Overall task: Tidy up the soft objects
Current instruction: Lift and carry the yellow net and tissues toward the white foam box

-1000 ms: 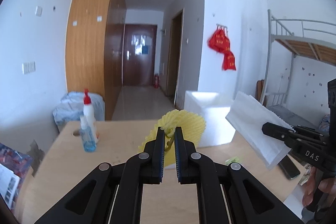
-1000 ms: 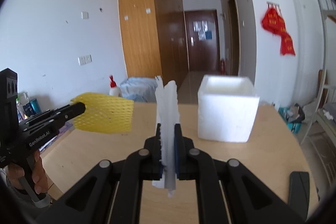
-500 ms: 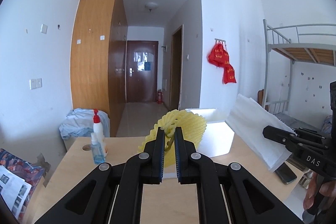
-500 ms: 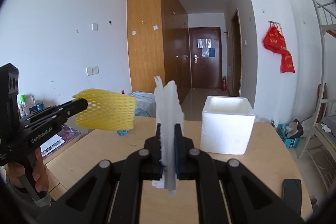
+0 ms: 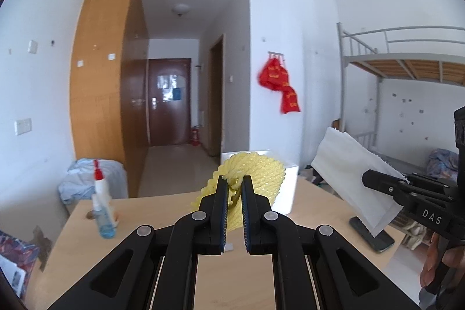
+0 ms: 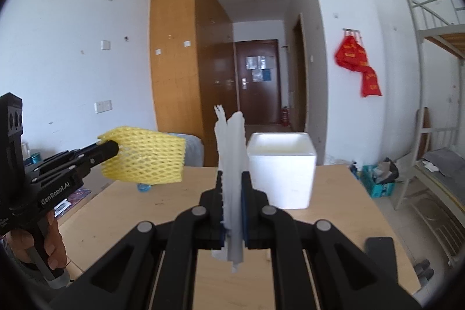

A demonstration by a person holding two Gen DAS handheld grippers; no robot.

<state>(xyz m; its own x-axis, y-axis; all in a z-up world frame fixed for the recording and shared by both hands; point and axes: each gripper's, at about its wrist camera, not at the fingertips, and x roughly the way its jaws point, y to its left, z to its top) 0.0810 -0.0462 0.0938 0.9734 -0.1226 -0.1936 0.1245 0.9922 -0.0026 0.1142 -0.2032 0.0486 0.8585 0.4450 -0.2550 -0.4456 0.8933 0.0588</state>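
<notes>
1. Left gripper (image 5: 234,188): clamped on yellow foam net (image 5: 255,173), held in the air over the bench (image 5: 162,211). Seen from the right wrist view as a flat rectangle, pinched at one short end, long axis roughly level, running away from the gripper tip toward the middle of the bench.
2. Right gripper (image 6: 232,191): clamped tight on white foam sheet (image 6: 232,153), also off the bench. Edge-on in own view, standing upright between the fingers, long axis near vertical, top edge ragged, lower end sticking out below the pads. From the left wrist view, flat face showing, pinched at a lower corner, free end slanting up and to the left.
3. Hand (image 6: 51,246) wrapped round the left gripper's handle, low left in the right wrist view.
4. Dark phone (image 5: 372,234) flat on the bench, right side, under the white sheet.
5. Two bottles (image 5: 101,211) upright near the bench's left far corner, just beside a round hole.
6. White foam box (image 6: 282,164) on the far part of the bench, open top up, beyond both held pieces, apart from them.
7. Behind: wooden wardrobe (image 5: 101,77), bunk bed (image 5: 407,63) at right.
</notes>
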